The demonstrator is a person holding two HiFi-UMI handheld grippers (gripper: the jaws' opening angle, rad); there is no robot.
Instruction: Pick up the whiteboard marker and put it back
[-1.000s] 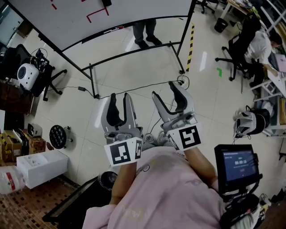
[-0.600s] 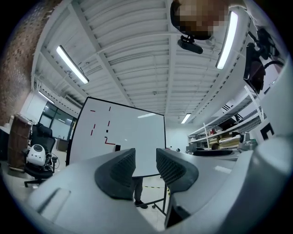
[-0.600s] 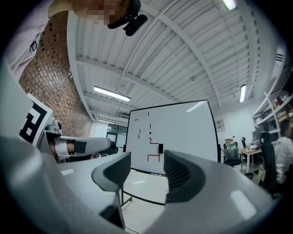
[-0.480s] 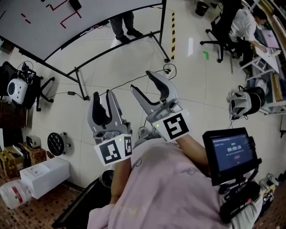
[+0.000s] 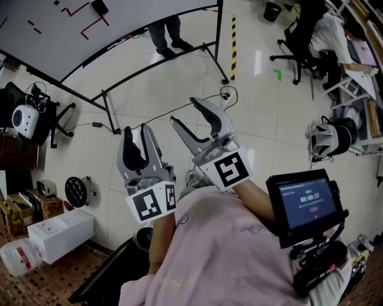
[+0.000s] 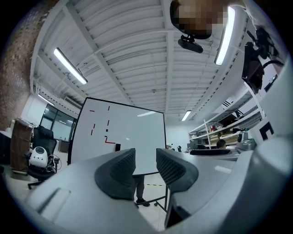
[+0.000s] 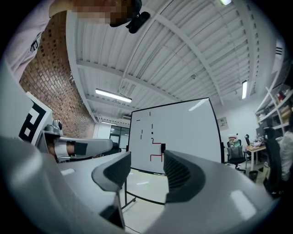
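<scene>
Head view: left gripper narrow, right gripper wider, both empty, aimed at far whiteboard, likely where the marker lives.
Left gripper view: small gap, nothing between.
Right gripper view: wider gap; marker not discernible.

- Two tools: left tool and right tool.
- One whiteboard, at 11 o'clock in the head view.
- One screen, at 4 o'clock.
- One white box, at 8 o'clock.
- Two other people: standing person at 12 o'clock, seated person at 2 o'clock.
</scene>
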